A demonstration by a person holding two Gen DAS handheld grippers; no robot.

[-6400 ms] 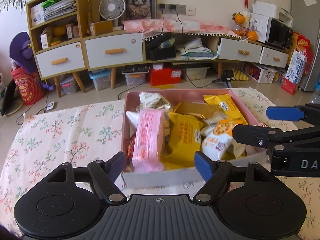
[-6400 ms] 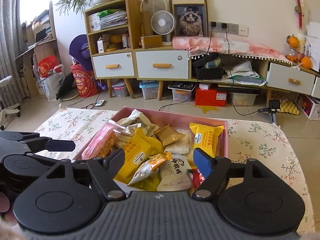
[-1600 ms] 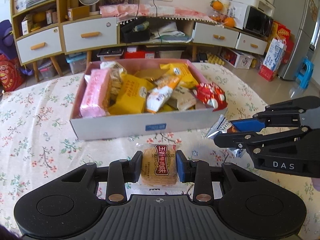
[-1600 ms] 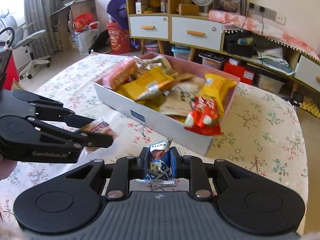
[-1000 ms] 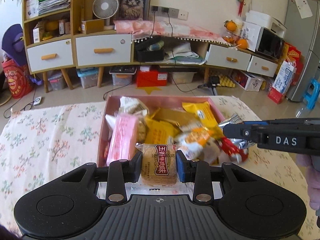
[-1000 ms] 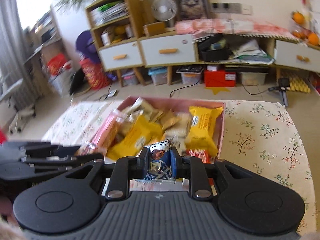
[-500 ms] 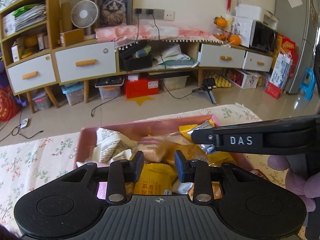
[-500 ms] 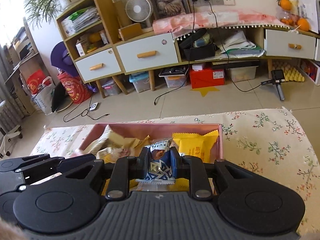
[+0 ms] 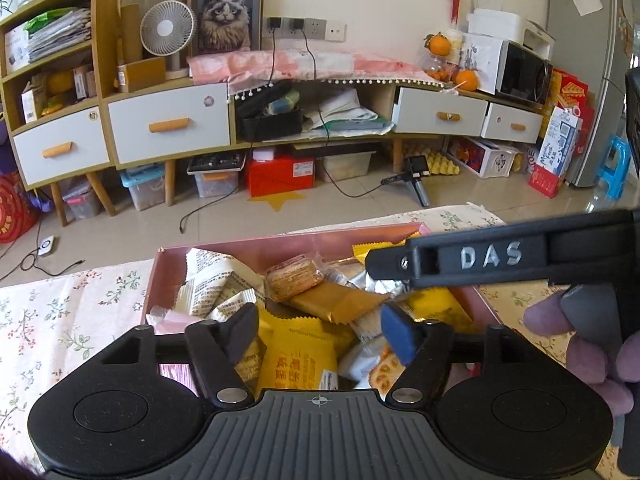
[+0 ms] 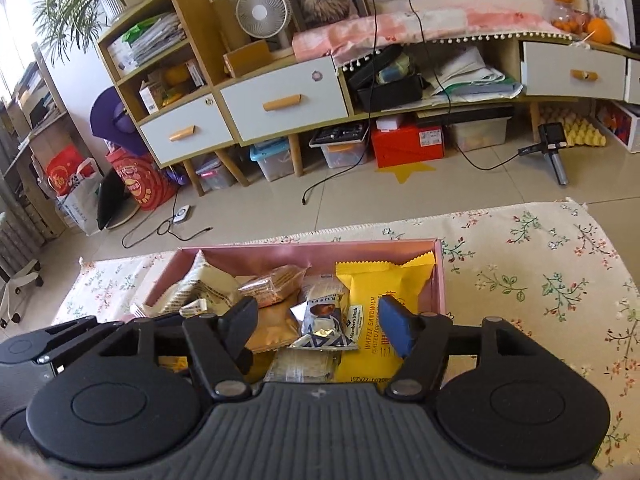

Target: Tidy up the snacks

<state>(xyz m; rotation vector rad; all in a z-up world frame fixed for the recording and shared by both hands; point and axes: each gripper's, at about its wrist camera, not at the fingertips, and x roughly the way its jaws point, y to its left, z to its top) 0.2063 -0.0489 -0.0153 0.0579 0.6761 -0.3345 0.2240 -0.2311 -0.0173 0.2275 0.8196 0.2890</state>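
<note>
A pink box (image 9: 256, 250) full of snack packets sits on the floral cloth; it also shows in the right wrist view (image 10: 304, 250). My left gripper (image 9: 320, 334) is open and empty above the box. The round biscuit pack (image 9: 294, 278) lies loose on top of the pile, also seen in the right wrist view (image 10: 274, 284). My right gripper (image 10: 318, 330) is open above the box. The blue truffle packet (image 10: 322, 322) lies on the snacks between its fingers, beside a yellow waffle sandwich pack (image 10: 380, 312). The right gripper's side (image 9: 480, 256) crosses the left wrist view.
The floral tablecloth (image 10: 540, 276) extends to the right of the box and to its left (image 9: 60, 312). Beyond the table are the tiled floor, a low cabinet with drawers (image 9: 168, 124), storage bins and a small tripod (image 10: 552, 148).
Both grippers have opened over the box. The biscuit pack has dropped from the left gripper and the truffle packet from the right gripper onto the snack pile.
</note>
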